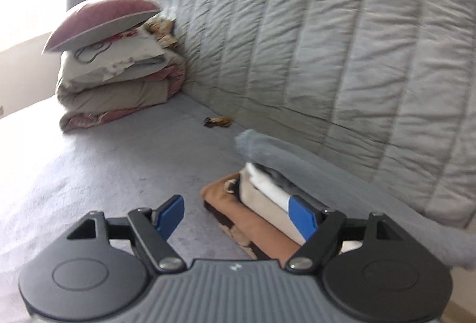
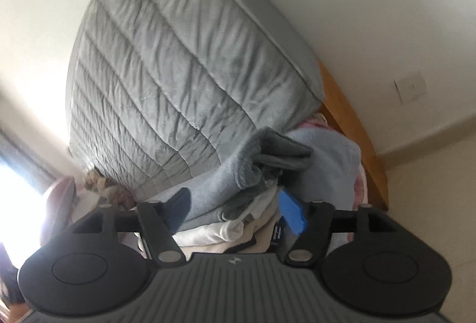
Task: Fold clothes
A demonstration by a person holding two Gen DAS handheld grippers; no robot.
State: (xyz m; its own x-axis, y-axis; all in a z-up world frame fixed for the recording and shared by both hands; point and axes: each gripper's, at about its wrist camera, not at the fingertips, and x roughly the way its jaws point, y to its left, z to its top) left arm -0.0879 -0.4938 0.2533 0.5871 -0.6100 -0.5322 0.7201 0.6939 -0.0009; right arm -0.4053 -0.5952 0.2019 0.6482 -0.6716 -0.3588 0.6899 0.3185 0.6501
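I'm looking at the folded stack (image 1: 261,204) sitting on the bed (image 1: 119,168) right by the quilted headboard (image 1: 327,55): brown bottom, beige and white middle, grey fleece top. Left gripper (image 1: 238,214) and right gripper (image 2: 235,211) fingers are both gaping wide, gripping nothing.

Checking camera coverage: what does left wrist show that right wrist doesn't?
Left wrist only: the pillow pile topped by a pink cushion, a small dark item on the bed sheet, the stack's brown bottom garment, and the left gripper with jaws open and empty.

Right wrist only: the wooden bed frame, a wall switch, a light blue blanket, and the right gripper, jaws open astride the stack without pressing it.

Both: the grey quilt and the folded stack with grey fleece on top.
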